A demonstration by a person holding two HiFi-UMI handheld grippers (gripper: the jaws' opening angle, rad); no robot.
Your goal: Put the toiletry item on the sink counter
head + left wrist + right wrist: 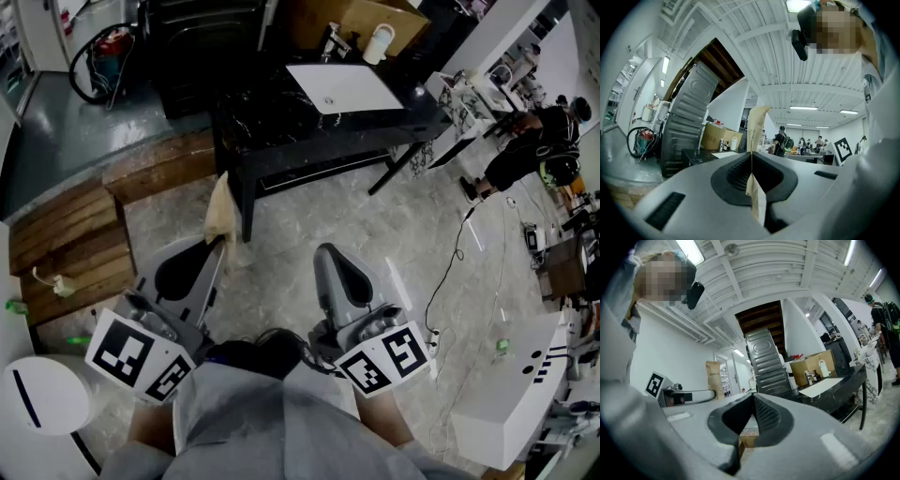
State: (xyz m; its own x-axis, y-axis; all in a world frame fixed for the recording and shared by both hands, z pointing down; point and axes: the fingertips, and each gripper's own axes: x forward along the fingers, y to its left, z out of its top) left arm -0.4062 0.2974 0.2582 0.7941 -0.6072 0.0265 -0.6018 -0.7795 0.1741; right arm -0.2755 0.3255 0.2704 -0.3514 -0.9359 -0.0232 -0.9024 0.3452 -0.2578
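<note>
Head view: your left gripper (221, 242) is clenched on a tan paper sachet (222, 206). The black sink counter (281, 117) lies at twelve o'clock, well apart. Advance level and set the sachet beside the white basin (345, 87).

Left gripper view: the sachet's print is too small to read.

Right gripper view: your right gripper (753, 397) is closed and empty.

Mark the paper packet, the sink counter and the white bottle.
paper packet (221, 214), head view, its middle.
sink counter (264, 109), head view, bare dark top.
white bottle (378, 43), head view, its body.
</note>
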